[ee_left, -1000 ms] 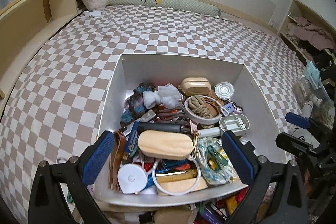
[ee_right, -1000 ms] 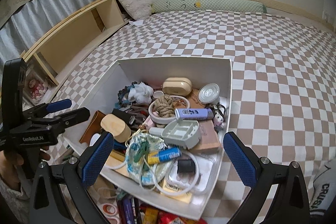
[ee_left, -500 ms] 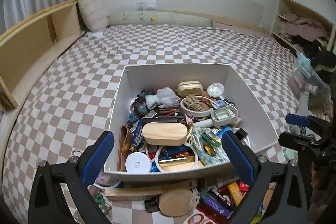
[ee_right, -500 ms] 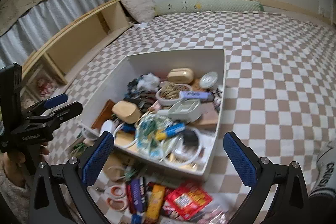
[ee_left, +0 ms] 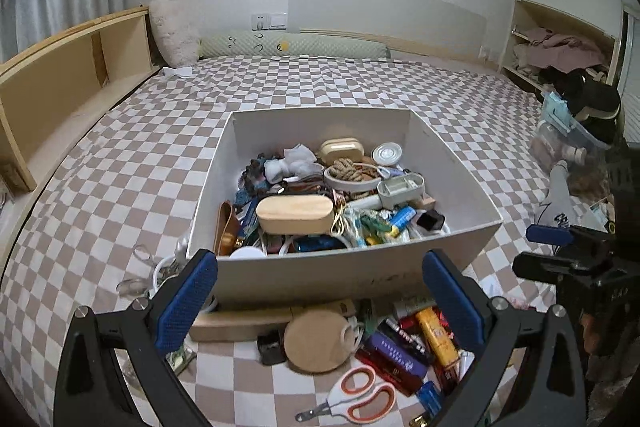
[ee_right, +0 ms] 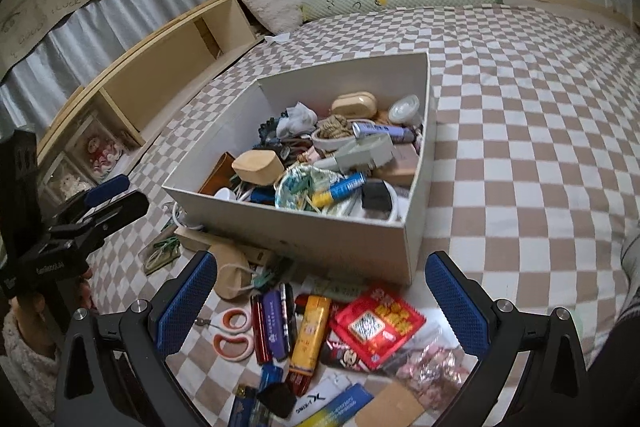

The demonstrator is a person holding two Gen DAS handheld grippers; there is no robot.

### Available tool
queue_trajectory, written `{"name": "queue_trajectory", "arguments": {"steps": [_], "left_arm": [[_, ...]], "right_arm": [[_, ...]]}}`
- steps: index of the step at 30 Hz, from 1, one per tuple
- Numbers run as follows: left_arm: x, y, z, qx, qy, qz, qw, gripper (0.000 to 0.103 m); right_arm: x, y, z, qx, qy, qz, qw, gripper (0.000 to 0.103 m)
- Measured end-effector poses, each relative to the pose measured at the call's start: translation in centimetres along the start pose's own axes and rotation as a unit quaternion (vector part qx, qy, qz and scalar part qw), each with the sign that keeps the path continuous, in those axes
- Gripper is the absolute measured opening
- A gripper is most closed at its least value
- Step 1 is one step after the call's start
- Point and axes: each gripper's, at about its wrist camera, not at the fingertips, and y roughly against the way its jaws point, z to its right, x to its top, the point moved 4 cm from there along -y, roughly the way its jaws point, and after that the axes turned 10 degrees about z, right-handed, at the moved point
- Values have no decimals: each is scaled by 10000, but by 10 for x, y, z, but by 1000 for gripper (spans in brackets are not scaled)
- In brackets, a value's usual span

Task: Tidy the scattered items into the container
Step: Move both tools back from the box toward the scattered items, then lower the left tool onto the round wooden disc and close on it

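A white open box [ee_left: 332,279] [ee_right: 320,239] sits on the checked bed, filled with small items such as a wooden case [ee_left: 294,213] and a rope coil [ee_left: 350,169]. Scattered items lie in front of it: orange-handled scissors [ee_left: 356,393] [ee_right: 234,333], a round wooden piece [ee_left: 316,341], a yellow pack [ee_right: 310,337], a red packet [ee_right: 378,325]. My left gripper [ee_left: 320,299] is open and empty, held before the box's near wall. My right gripper [ee_right: 320,301] is open and empty above the scattered pile. Each gripper also shows in the other view, the right one [ee_left: 560,251], the left one [ee_right: 104,199].
A wooden shelf unit [ee_left: 68,79] runs along the bed's left side. Pillows [ee_left: 176,33] lie at the headboard. A shelf with clothes [ee_left: 560,51] and a clear bin [ee_left: 568,139] stand at the right. Rings and bands [ee_left: 140,267] lie left of the box.
Both grippers have pulled back and down from over the box. The scattered items in front of the box have come into view. Both stay open and empty.
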Motion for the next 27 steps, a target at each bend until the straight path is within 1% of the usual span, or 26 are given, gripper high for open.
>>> {"name": "queue_trajectory", "arguments": {"steps": [6,10,15,21,27], "left_arm": [[-15,8,0,-63,17,2,10000,103],[-24,11,0,-107,32,12,9999,103],[-35,13,-3,-188,167,89,9996,103],[-53,7,-4,-210,291,-7,9994,103],[-69,1,-4,-244,271,-74,9993,103]], "right_arm": [[-12,5,8,-67,-191,44,9998,103],[-23,5,13,-160,-273,-19,9995,103],[-35,1,14,-343,-120,-145,9992,103],[-47,-9,13,-356,26,-330,9988,103],[-52,-15,12,-328,92,-422,9985,103]]}}
